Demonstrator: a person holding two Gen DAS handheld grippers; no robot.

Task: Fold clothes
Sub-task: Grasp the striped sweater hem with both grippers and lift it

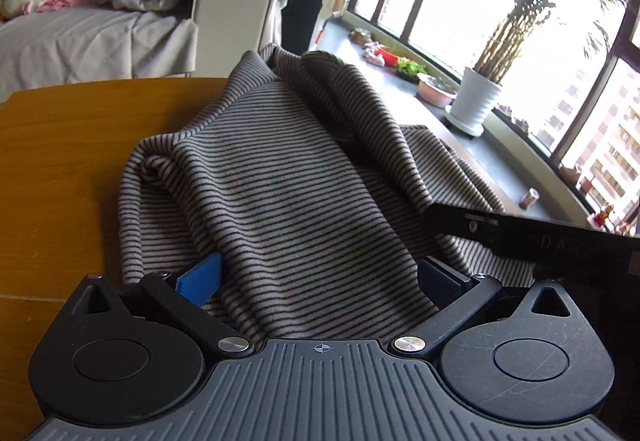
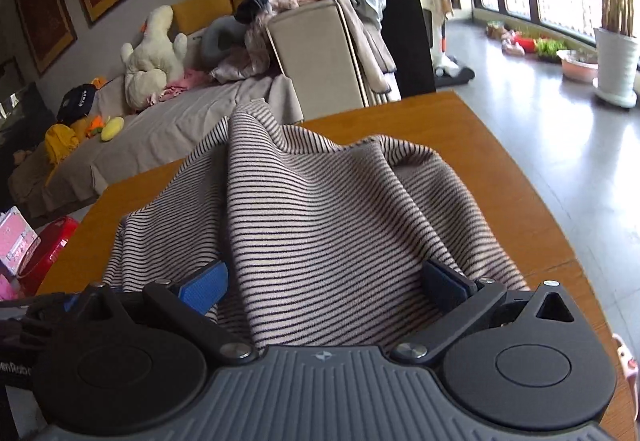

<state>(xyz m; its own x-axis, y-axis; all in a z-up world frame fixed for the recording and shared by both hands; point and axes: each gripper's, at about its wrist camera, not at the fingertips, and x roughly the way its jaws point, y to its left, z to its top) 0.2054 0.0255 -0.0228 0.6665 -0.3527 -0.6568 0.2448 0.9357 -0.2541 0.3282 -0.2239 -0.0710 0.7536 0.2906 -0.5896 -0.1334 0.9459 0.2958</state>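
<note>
Both grippers, left (image 1: 320,277) and right (image 2: 326,281), had their jaws spread wide with the striped garment (image 1: 280,177) bunched between them, draped over the wooden table (image 1: 60,161).

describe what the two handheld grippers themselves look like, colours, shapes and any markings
Both match. The left gripper and right gripper each have a grey ribbed body with a small crosshair mark at its front edge, flanked by two round black discs. Black link arms on silver pivot screws carry the fingers, one with a bright blue pad, the other darker blue. Triangular cut-outs sit at the outer corners. No cables or sleeves show.
</note>
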